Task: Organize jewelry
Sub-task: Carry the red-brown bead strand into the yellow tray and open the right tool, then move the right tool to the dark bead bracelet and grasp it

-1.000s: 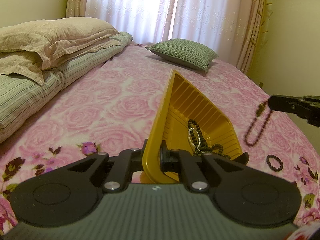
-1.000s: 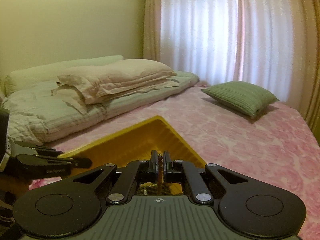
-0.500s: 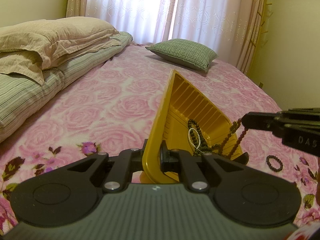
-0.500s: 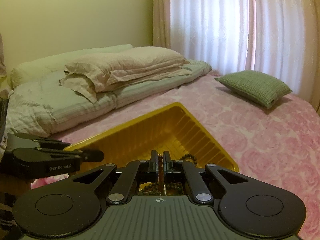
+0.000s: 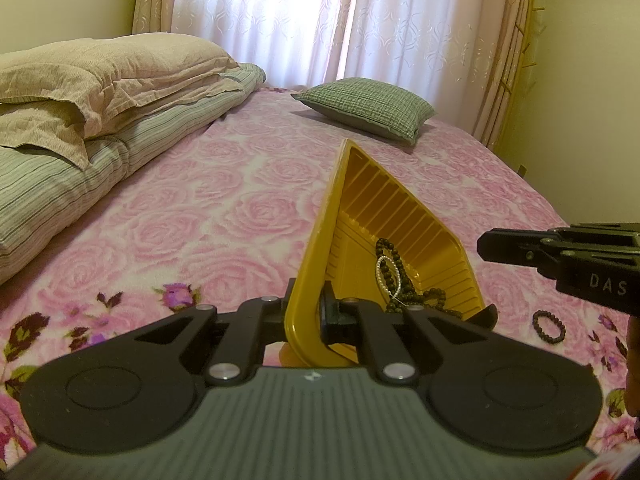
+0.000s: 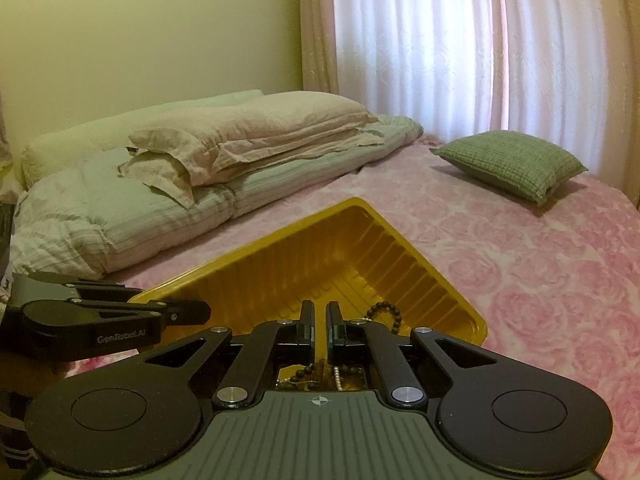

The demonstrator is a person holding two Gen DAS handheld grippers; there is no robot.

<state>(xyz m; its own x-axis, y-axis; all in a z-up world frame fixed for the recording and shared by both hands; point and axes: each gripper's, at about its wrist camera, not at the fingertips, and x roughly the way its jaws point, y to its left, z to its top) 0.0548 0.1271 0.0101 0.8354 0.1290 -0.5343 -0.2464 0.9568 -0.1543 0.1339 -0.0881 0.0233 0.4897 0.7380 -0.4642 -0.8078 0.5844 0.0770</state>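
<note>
A yellow plastic tray (image 5: 404,216) sits on the pink rose bedspread. My left gripper (image 5: 308,312) is shut on the tray's near wall. Dark bead strands (image 5: 394,268) and a white pearl bracelet (image 5: 387,276) lie in the tray. In the right wrist view my right gripper (image 6: 319,320) hovers over the tray (image 6: 400,248), jaws slightly apart and empty, with beads (image 6: 384,312) below. A small dark bead bracelet (image 5: 549,325) lies on the bedspread right of the tray. The right gripper also shows in the left wrist view (image 5: 486,246).
Stacked pillows and a folded striped quilt (image 5: 100,92) lie at the left. A green checked cushion (image 5: 366,110) lies at the far side of the bed. Curtains (image 5: 320,20) hang behind. The bed edge and a yellow wall are to the right.
My right gripper carried the long dark bead strand over the tray, opened a little and let it drop in; the strand no longer hangs from it. The left gripper stayed still.
</note>
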